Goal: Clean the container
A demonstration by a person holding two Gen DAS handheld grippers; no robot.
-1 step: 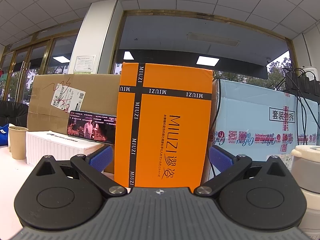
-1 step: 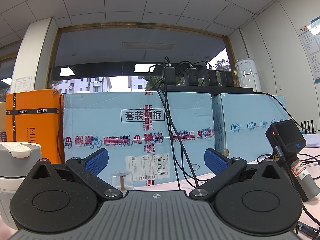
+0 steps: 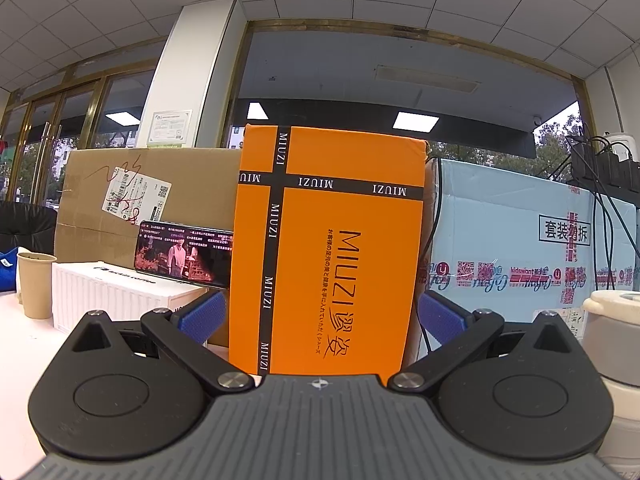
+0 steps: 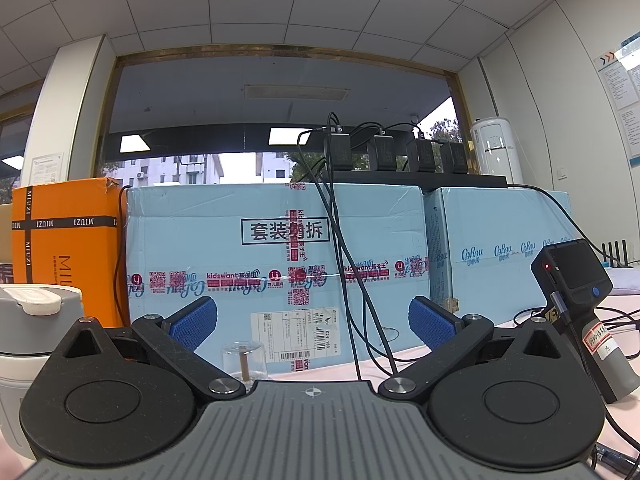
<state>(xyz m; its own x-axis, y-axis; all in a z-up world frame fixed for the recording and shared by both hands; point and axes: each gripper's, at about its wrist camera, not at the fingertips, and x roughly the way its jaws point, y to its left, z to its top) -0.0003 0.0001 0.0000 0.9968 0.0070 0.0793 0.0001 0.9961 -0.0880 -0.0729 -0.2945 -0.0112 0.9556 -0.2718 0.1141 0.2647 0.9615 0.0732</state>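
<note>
No cleaning was seen to have been started. Both grippers were held level over the table, fingers spread fully apart, nothing between the pads.

The left gripper was aimed at the orange MIUZI box; only air was framed by its blue pads.

The grey-and-white lidded container, taken to be the task's thing, stood just right of the orange MIUZI box and in front of it, at the left edge of the right view. Lid was on. It was touched by neither gripper.

The right gripper was pointed past it, at the blue carton right of the orange MIUZI box. A small clear glass was seen low between its fingers, well ahead of them; what was inside could not be told, possibly a stick.

No cloth or brush was visible. Left to do, by judgement: the whole job, beginning with grasp and lid removal.
</note>
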